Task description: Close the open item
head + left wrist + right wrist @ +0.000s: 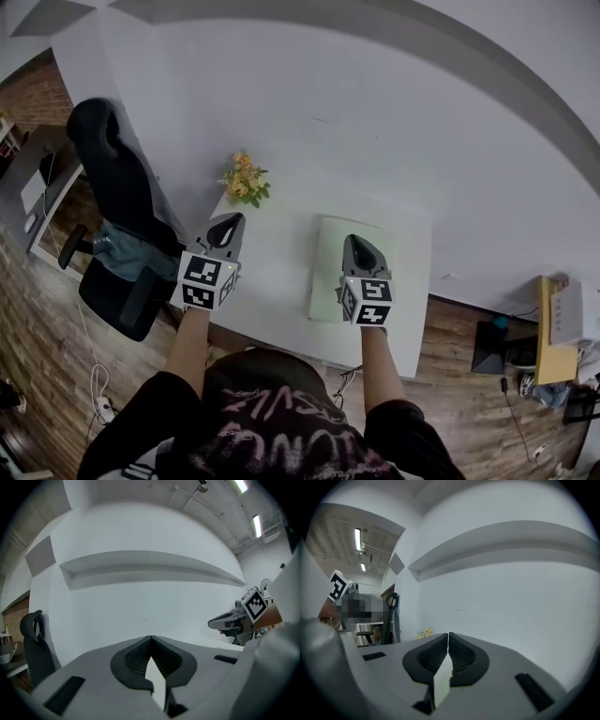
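A flat, pale rectangular item (330, 267) lies on the white table (272, 281); it looks closed flat, with no raised lid showing. My right gripper (361, 246) hovers above its near half, jaws shut with nothing between them. My left gripper (226, 225) is held over the table's left part, also shut and empty. Each gripper view faces the white wall: the left gripper (150, 638) and the right gripper (448, 634) both show pads pressed together. The right gripper (220, 622) also appears at the right of the left gripper view.
A small bunch of yellow flowers (245, 180) stands at the table's back left corner. A black office chair (117, 216) is beside the table's left edge. Wooden floor surrounds the table, and a yellow stand (553, 337) is at the far right.
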Demonstrator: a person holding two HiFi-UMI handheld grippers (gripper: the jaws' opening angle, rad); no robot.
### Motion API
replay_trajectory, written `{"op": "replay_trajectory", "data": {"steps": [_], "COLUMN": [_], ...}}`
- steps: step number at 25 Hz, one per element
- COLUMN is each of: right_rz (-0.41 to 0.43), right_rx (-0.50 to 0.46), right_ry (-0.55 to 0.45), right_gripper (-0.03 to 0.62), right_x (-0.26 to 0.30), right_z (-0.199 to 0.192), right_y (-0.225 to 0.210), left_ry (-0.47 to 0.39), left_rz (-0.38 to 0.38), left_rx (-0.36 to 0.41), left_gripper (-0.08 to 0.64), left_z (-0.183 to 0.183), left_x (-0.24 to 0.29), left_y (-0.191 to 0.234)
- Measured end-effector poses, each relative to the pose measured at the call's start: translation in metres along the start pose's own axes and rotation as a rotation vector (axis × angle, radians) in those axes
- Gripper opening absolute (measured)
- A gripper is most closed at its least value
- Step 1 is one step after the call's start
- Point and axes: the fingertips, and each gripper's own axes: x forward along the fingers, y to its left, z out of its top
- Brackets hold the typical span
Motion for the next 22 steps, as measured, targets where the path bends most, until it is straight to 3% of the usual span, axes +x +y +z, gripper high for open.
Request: {"op": "replay_trajectory", "data": {"steps": [22], "right_rz": [0.028], "right_rx": [-0.024], "right_ry": [-0.052], "right_gripper": [0.025], "right_x": [-0.034], "right_z": [0.007], "right_y": [-0.03], "left_ry": [-0.022], "left_rz": [0.019], "left_rx": [0.043], "left_gripper": [0.014], "left_z": [0.005], "left_x": [-0.019], "left_y": [-0.049]}}
